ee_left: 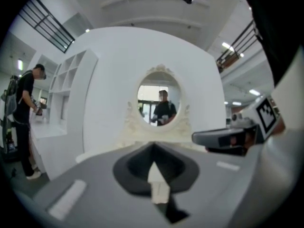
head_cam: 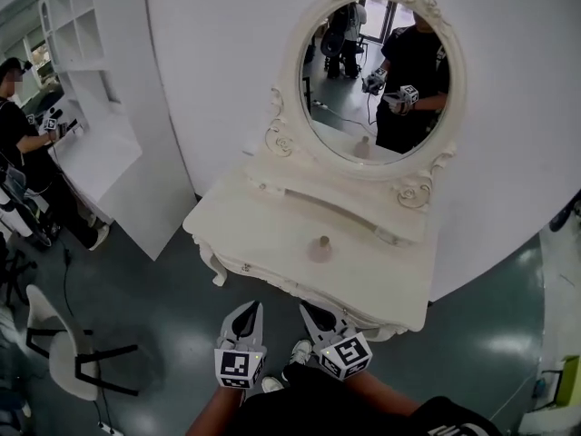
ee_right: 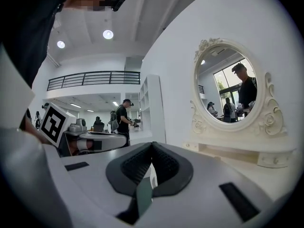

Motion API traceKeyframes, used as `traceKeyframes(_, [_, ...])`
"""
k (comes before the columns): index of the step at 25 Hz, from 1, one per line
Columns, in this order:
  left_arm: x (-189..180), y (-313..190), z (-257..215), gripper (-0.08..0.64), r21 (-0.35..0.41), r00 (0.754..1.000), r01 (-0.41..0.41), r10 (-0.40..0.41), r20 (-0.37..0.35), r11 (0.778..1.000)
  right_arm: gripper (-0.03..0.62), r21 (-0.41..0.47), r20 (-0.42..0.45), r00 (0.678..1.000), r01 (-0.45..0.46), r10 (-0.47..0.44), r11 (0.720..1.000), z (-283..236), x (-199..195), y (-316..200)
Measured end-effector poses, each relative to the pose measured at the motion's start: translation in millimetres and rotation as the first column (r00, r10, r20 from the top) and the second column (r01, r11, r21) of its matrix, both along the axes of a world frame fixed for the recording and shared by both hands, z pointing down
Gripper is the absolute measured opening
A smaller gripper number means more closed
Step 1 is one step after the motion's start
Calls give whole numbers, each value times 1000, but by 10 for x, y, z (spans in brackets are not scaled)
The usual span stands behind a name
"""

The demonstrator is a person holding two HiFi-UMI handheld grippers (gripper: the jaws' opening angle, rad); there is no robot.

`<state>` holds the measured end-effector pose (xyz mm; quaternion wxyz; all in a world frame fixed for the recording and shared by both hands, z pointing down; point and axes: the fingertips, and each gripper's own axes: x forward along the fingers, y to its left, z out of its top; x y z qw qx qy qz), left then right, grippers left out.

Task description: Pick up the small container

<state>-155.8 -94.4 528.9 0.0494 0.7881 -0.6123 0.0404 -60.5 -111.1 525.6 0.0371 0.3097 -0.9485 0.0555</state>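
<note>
The small container (head_cam: 322, 243), a pale little pot with a narrow top, stands alone near the middle of the white vanity table (head_cam: 272, 243), below the oval mirror (head_cam: 377, 71). Both grippers hover low in front of the table's near edge, short of the container. My left gripper (head_cam: 251, 308) is shut and empty, its tips meeting (ee_left: 153, 147). My right gripper (head_cam: 310, 310) is likewise shut with nothing held (ee_right: 152, 147). In each gripper view the other gripper shows alongside. The container is hidden in both gripper views.
A curved white wall (head_cam: 227, 53) backs the vanity. A white shelf unit (head_cam: 86, 80) stands at the left, with a person (head_cam: 18, 139) beside it. A white chair (head_cam: 54, 343) sits on the dark floor at lower left.
</note>
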Motion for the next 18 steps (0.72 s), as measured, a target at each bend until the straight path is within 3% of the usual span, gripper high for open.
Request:
traceKeyframes(7, [267,-501,10,8,1,995,-102,102,13,995,6,-6,21,999,-49,50,999,17,103,-415])
traceKeyframes(18, [378,-1300,118,8,-34,993,-110,112,43,993,6,-42,60,997,-53,56,998,145,308,-1163])
